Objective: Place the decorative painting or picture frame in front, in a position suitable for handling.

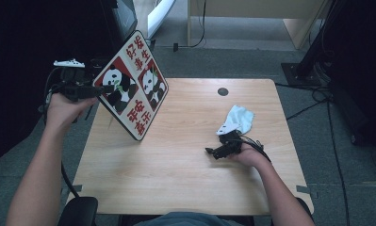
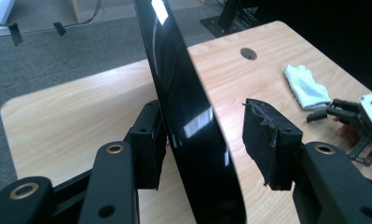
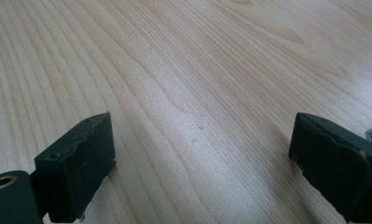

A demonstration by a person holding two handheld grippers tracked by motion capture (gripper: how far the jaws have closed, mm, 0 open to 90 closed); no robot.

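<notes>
A square board (image 1: 131, 92) printed with pandas and red characters stands tilted on one corner at the table's left side, picture side toward me. My left gripper (image 1: 103, 87) is at its raised left corner. In the left gripper view the board's glossy black back (image 2: 183, 102) runs between the jaws of that gripper (image 2: 202, 135); one pad (image 2: 148, 140) lies against it and the other pad (image 2: 267, 140) stands a gap away. My right gripper (image 1: 214, 151) rests low on the table (image 1: 185, 165), open, with bare wood between the jaws of that gripper (image 3: 197, 154). A crumpled white cloth (image 1: 237, 118) lies just beyond it.
A dark round cable hole (image 1: 223, 91) sits near the table's far edge. Cables (image 1: 317, 94) trail over the grey carpet at the right. A wooden desk leg (image 1: 189, 23) stands behind the table. The left gripper view shows the cloth (image 2: 307, 86) and the right gripper (image 2: 323, 115).
</notes>
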